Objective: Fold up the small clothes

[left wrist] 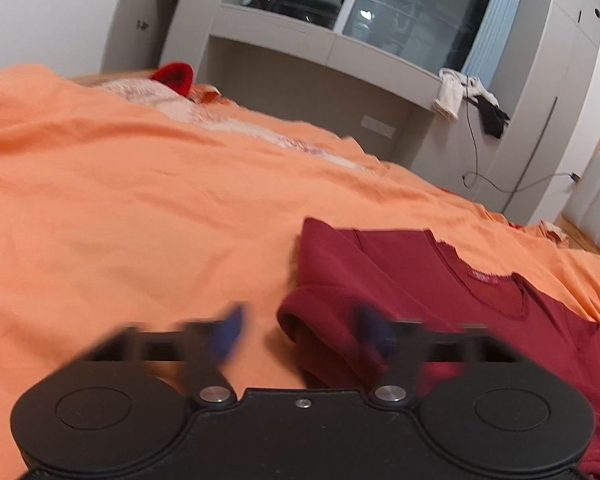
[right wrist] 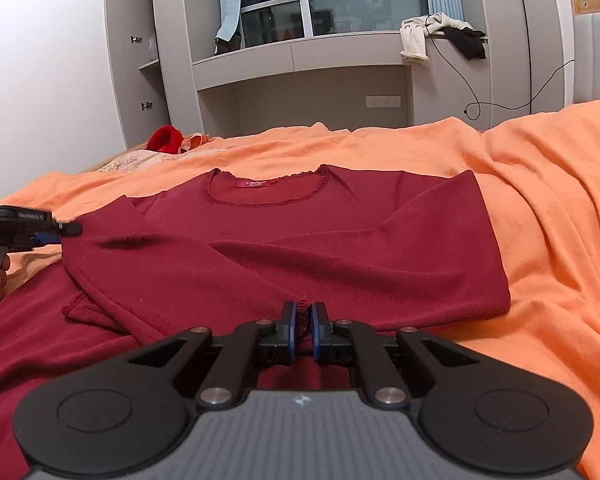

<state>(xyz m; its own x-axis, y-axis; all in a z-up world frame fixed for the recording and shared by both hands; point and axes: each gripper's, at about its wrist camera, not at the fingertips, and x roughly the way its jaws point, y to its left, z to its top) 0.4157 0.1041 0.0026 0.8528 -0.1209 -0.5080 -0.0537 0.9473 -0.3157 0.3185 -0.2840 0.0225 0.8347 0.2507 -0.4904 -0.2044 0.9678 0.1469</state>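
A dark red long-sleeved shirt [right wrist: 300, 236] lies on the orange bedsheet [right wrist: 560, 240], neckline at the far side, both sleeves folded across the body. My right gripper [right wrist: 304, 320] is shut on the shirt's fabric at the near edge of the folded sleeve. My left gripper [left wrist: 298, 330] is open and blurred, its fingers astride the folded sleeve end of the shirt [left wrist: 420, 280] without holding it. The left gripper also shows in the right wrist view [right wrist: 56, 232] at the shirt's left edge.
A red plush item [right wrist: 164, 139] and a pale patterned cloth [right wrist: 128, 164] lie at the far left of the bed. A grey desk shelf [right wrist: 340, 56] with clothes [right wrist: 440, 36] and a dangling cable stands beyond the bed.
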